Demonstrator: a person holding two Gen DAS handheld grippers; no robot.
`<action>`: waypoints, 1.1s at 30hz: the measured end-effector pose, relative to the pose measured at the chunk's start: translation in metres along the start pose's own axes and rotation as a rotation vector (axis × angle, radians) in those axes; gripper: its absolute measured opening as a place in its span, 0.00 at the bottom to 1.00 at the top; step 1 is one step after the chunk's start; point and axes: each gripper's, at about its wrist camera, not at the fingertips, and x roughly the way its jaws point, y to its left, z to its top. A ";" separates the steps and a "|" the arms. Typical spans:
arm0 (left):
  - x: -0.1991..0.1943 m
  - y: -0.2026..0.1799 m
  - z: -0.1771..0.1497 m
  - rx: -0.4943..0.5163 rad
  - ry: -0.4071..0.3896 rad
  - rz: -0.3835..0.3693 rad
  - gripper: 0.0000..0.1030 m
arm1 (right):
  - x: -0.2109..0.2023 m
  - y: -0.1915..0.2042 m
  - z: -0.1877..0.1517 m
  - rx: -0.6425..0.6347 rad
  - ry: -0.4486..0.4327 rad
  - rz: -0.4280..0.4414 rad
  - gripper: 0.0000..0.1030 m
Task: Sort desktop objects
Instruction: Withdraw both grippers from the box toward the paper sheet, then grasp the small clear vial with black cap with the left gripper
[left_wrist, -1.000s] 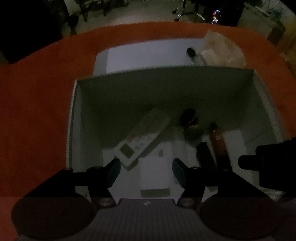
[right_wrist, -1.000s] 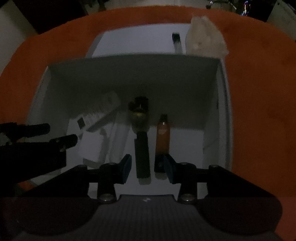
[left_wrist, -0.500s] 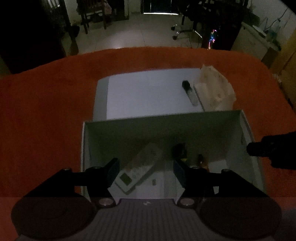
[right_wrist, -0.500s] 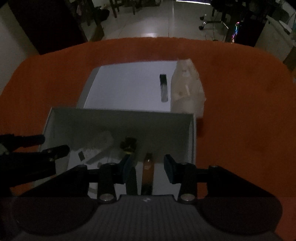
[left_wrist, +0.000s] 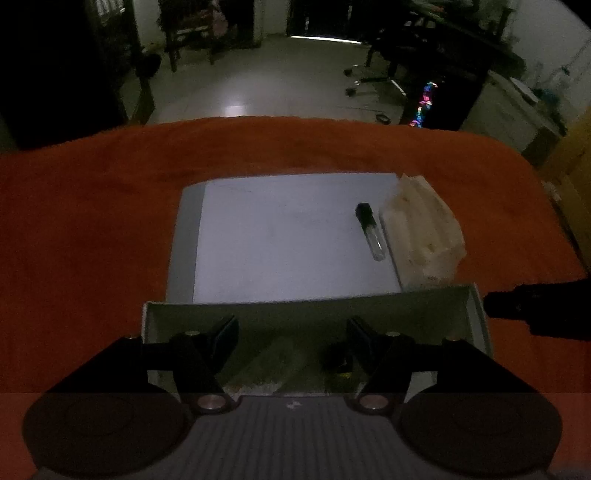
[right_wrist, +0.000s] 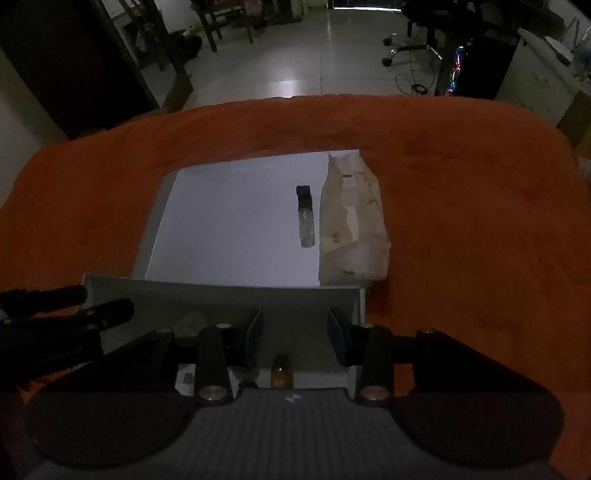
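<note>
Both grippers are pulling up and back from the box (left_wrist: 476, 317): a second ago each camera was looking straight down into it, and now only the near part of its inside is showing below the far wall. The left gripper (left_wrist: 291, 341) is hanging over the box with its fingers wide and nothing between them; the right gripper (right_wrist: 295, 338) is doing the same, fingers at a middling gap and empty. Inside the box, things already sorted are lying on the floor: a brown bottle (right_wrist: 280, 374) and a pale flat item too dim to name. Beyond the box, on the white board (left_wrist: 280, 236) lying on the orange-covered desk (left_wrist: 92, 206), a small vial (left_wrist: 369, 230) with a black cap is lying flat, just beside a crumpled plastic packet (left_wrist: 421, 229) at the board's right edge. Judgement: a drop-off is finishing, and these two look like the next pickups; the vial looks slim and likely to roll.
</note>
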 end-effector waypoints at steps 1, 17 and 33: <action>0.003 -0.001 0.003 -0.005 0.003 0.000 0.59 | 0.002 -0.002 0.002 0.002 0.002 -0.001 0.41; 0.087 -0.042 0.057 -0.051 0.056 -0.028 0.60 | 0.044 -0.081 0.041 0.100 0.027 0.003 0.41; 0.195 -0.064 0.083 -0.154 0.125 -0.051 0.61 | 0.087 -0.120 0.062 0.161 0.023 0.096 0.41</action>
